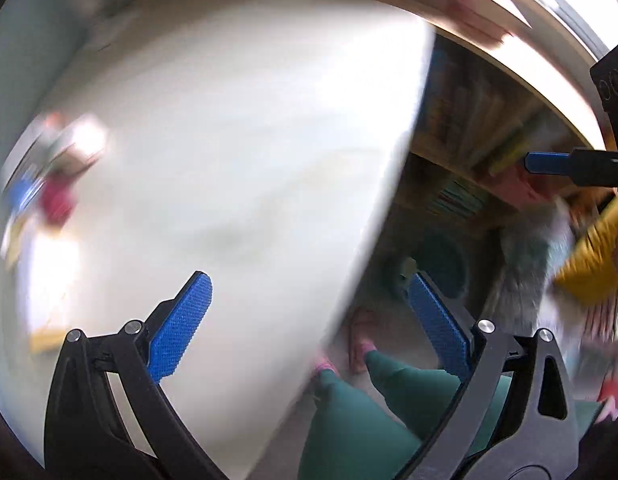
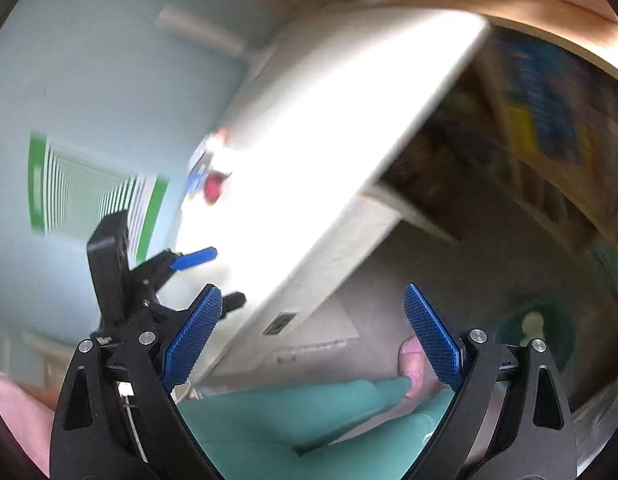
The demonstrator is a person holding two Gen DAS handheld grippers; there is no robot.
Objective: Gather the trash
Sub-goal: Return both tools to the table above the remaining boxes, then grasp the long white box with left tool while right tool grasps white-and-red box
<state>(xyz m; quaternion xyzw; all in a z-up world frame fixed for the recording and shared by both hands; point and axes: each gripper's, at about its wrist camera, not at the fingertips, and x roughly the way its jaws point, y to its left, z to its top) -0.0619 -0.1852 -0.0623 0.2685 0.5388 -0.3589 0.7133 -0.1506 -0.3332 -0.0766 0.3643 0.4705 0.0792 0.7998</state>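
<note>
Left wrist view: the left gripper [image 1: 309,320] has its blue-padded jaws spread wide with nothing between them, one pad over the white table [image 1: 229,140] and the other past the table's near edge, over the floor. The clearest trash candidate is a smeared cluster of small items [image 1: 49,176], red, blue and white, lying by the table's far left edge, well apart from the fingers. The whole frame is streaked, so what these items are cannot be told. The risk, as I judge it, is reaching for a target this poorly resolved: a closing grip could miss, or shove the pieces off that edge. The person's legs in green trousers [image 1: 349,420] stand just beside the table, and a teal bin [image 1: 441,268] sits on the floor beyond them, in front of a bookshelf [image 1: 489,140]. The right gripper [image 1: 549,164] shows at the right border; its state is not readable here.

Right wrist view: the right gripper [image 2: 313,332] is likewise wide open and empty, aimed at the table's [image 2: 309,140] side face and the floor under it. The same cluster of small items [image 2: 209,176] lies near the table's left edge, well above and apart from these fingers. The left gripper [image 2: 197,276] hangs between the fingers and the cluster, close to the table's edge; both hands heading to the same spot could clash, or a finger could knock the edge. The teal bin [image 2: 537,328] sits low to the right, on the floor, with something pale in it.
</note>
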